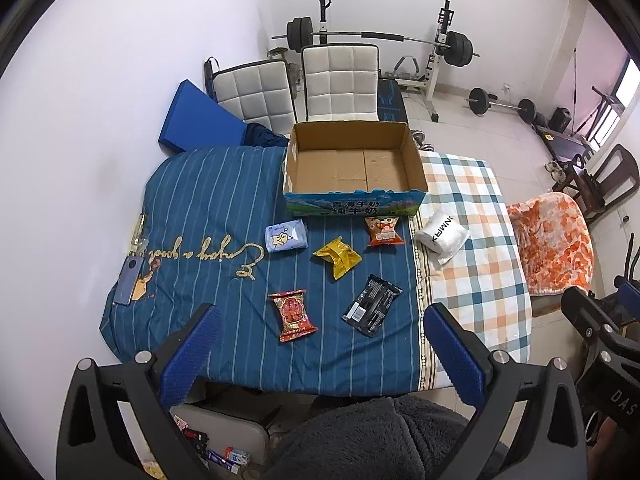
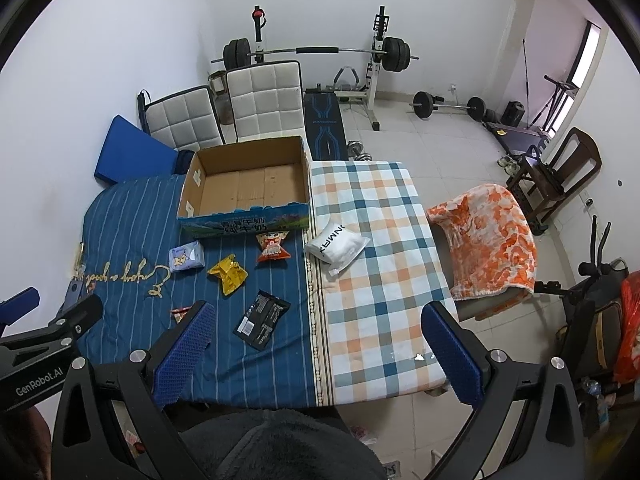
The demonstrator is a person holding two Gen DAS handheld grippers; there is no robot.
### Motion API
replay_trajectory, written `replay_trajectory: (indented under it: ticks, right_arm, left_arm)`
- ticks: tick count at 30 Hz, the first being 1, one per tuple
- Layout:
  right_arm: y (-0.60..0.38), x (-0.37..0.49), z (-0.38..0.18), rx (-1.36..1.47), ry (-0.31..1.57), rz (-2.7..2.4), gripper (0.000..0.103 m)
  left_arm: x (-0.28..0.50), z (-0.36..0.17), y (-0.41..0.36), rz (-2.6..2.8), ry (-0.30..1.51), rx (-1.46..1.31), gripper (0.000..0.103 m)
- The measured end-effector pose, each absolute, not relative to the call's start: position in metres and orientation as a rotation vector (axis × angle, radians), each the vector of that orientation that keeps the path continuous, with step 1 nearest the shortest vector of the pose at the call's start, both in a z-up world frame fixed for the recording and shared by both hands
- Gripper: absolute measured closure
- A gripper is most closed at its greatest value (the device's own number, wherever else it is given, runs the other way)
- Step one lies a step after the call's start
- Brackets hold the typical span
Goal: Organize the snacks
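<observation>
An empty cardboard box (image 1: pixel 354 168) (image 2: pixel 246 184) stands at the far side of the cloth-covered table. In front of it lie loose packs: a pale blue pack (image 1: pixel 286 235) (image 2: pixel 186 256), a yellow pack (image 1: pixel 338 258) (image 2: pixel 229 275), an orange cartoon pack (image 1: pixel 383 231) (image 2: pixel 273 246), a black pack (image 1: pixel 372 310) (image 2: pixel 262 318), a red pack (image 1: pixel 293 315) (image 2: pixel 180 314) and a white pack (image 1: pixel 441 236) (image 2: pixel 336 249). My left gripper (image 1: pixel 320 344) hangs open above the near table edge, by the red and black packs. My right gripper (image 2: pixel 320 344) is open over the checked cloth, holding nothing.
A blue phone (image 1: pixel 129 280) lies at the table's left edge. Two white padded chairs (image 1: pixel 340 82) stand behind the box, with a barbell rack (image 1: pixel 440 48) beyond. An orange blanket (image 2: pixel 486 240) drapes a seat to the right. A dark fleece lap (image 1: pixel 360 440) is just below the grippers.
</observation>
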State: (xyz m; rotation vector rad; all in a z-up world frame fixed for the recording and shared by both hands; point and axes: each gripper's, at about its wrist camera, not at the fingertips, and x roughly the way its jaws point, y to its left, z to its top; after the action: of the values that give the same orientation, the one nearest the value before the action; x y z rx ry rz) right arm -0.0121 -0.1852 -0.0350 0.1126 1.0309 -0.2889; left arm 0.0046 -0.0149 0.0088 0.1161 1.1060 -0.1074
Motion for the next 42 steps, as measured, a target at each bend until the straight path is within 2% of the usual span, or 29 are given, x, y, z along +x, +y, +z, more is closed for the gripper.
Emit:
replay_trajectory:
  ticks: [42]
  right_arm:
    - [-0.204,-0.008,-0.047,0.135,1.065,-0.287,0.0]
  left_arm:
    - [0.009,-0.003,-0.02,-0.103,1.159,0.115,0.0]
